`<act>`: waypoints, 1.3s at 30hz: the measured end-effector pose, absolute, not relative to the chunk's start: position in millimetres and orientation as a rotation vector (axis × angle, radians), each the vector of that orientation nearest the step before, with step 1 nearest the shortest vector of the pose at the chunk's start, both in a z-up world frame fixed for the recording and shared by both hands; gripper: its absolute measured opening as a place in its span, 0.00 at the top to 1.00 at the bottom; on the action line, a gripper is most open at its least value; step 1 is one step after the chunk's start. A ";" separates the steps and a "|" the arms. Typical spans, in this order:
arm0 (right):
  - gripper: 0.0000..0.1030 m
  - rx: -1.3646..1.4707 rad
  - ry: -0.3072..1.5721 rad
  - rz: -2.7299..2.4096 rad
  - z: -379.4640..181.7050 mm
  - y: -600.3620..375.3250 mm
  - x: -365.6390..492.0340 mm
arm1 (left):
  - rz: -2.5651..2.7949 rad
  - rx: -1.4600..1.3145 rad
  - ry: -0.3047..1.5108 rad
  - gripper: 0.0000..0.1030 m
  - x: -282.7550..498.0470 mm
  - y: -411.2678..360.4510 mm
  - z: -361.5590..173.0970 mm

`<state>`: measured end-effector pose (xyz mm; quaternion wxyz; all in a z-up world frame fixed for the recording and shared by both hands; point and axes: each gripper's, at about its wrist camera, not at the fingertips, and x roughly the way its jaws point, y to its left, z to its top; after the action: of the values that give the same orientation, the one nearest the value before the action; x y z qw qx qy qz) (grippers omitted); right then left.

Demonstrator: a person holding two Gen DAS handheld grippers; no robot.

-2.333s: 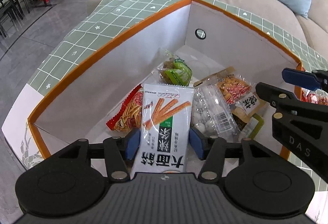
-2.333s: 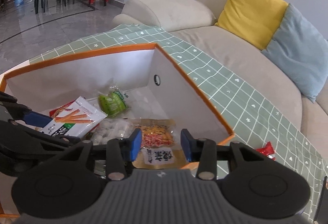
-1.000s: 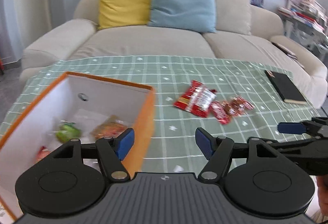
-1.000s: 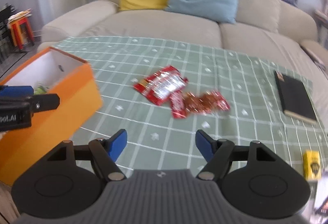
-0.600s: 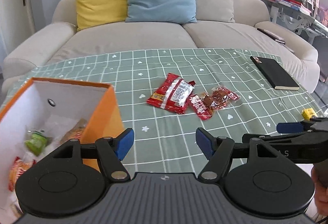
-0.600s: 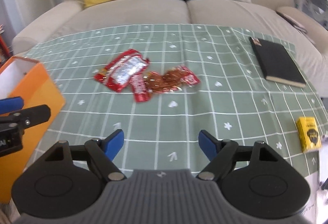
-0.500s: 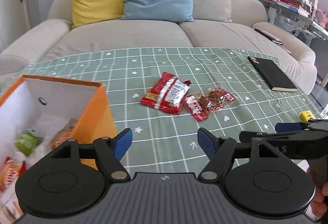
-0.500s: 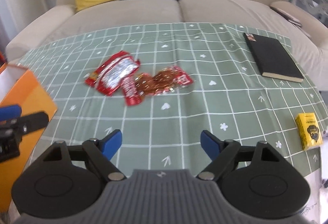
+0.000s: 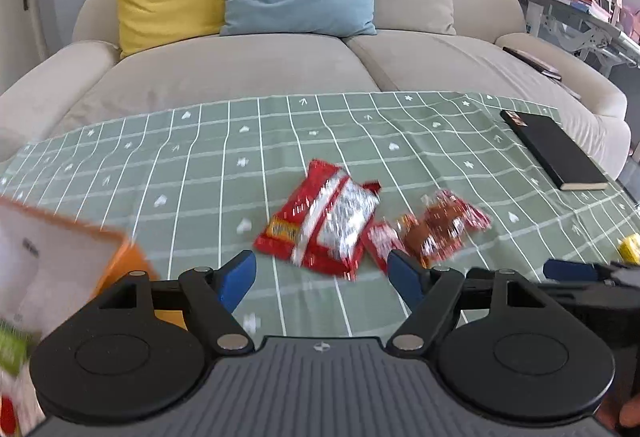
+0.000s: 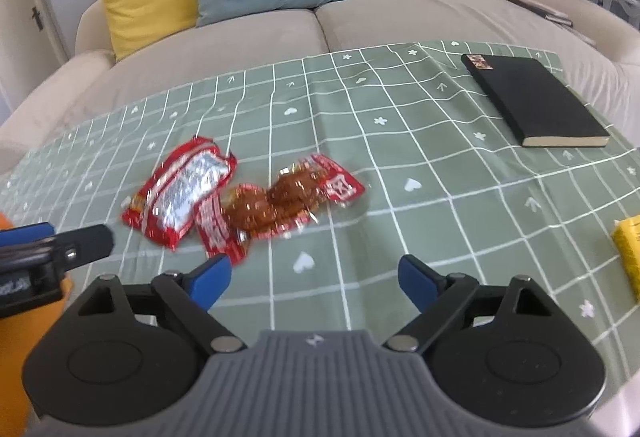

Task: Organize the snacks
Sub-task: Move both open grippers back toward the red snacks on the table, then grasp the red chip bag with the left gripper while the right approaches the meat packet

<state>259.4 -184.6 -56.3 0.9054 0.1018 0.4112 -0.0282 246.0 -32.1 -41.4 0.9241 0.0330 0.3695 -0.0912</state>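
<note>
Both hand-held grippers, left (image 9: 322, 273) and right (image 10: 314, 281), gape empty, jaws just widened. Red foil packet (image 10: 182, 193) lies ahead; brown snack pouch (image 10: 288, 197) touches its right side.

You've got a sage-green tablecloth (image 10: 400, 125) gridded in white, a red-and-silver foil packet (image 10: 182, 193), a clear red-edged wrapper of brown snacks (image 10: 288, 197), an orange-walled, white-lined box (image 9: 64, 269), and a black notebook (image 10: 528, 101).

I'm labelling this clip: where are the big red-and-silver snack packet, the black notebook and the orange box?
big red-and-silver snack packet (image 10: 182, 189), right wrist view, silver middle panel.
black notebook (image 10: 528, 97), right wrist view, centre of cover.
orange box (image 9: 120, 261), left wrist view, orange corner.
</note>
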 end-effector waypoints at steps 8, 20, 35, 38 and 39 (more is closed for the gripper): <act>0.14 0.269 0.867 -0.069 -69.2 -185.2 294.4 | -0.190 0.127 0.833 0.14 303.0 -44.6 -58.8; 0.15 0.201 0.916 -0.037 -85.2 -169.9 341.0 | -0.226 0.231 0.920 0.13 353.5 -52.2 -83.6; 0.41 0.053 0.924 0.023 -83.8 -154.6 344.2 | -0.149 0.273 0.977 0.23 348.0 -53.7 -93.8; 0.51 0.043 0.944 0.065 -81.1 -158.0 335.1 | -0.129 0.268 1.004 0.23 335.1 -55.1 -90.5; 0.58 0.033 0.951 0.079 -79.1 -158.1 331.2 | -0.122 0.266 1.012 0.23 330.9 -55.0 -90.2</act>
<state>331.2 -158.2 -79.1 0.8882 0.0160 0.4577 0.0378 330.9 -55.0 -90.2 0.8644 0.1269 0.4830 -0.0581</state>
